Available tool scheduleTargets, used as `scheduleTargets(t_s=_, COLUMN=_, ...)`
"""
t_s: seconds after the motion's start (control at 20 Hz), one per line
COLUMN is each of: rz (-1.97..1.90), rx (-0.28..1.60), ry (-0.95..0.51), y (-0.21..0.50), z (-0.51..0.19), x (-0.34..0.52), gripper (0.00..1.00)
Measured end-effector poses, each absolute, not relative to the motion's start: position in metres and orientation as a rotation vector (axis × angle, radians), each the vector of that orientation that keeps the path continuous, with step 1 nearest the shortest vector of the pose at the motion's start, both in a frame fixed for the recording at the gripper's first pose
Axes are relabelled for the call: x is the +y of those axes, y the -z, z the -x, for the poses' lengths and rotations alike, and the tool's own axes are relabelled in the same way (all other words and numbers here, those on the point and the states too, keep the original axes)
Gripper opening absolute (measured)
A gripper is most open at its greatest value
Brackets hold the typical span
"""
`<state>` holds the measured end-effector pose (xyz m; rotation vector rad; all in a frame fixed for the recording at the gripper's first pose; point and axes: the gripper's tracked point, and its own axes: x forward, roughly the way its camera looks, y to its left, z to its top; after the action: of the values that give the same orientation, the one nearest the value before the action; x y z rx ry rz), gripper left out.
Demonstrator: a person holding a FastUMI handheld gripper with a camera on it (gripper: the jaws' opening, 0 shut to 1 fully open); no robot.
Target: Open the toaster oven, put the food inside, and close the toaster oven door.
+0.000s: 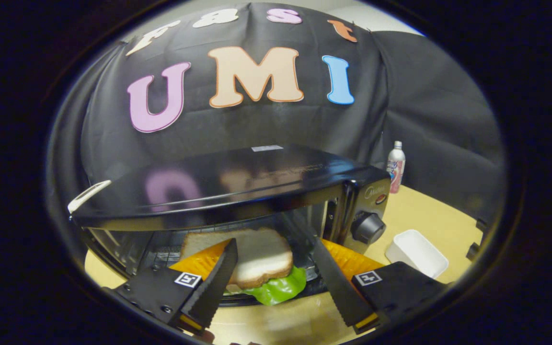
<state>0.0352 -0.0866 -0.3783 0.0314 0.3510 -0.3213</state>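
Spread wide, our gripper [276,282] frames the sandwich [257,261] on the toaster oven [237,187] rack; we should back out level before shutting the door.

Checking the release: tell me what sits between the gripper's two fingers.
In the gripper view, the sandwich lies between the open gripper's fingers, resting inside the toaster oven on its rack. Neither finger presses on it.

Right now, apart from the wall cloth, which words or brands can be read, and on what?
Black toaster oven: front logo and top sticker too blurred.
White-pink bottle: label too small.
Open hand-held gripper at the white-bread sandwich: square markers, no words.
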Motion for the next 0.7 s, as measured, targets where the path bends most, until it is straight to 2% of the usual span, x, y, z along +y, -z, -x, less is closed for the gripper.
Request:
scheduleTargets(t_s=0.35, rz=-0.051, rx=0.261, ry=0.275, y=0.333, z=-0.022, x=-0.075, gripper=0.99)
scheduleTargets(t_s=0.7, rz=0.024, rx=0.25, ry=0.245, y=0.312, z=-0.005, x=-0.066, gripper=0.98)
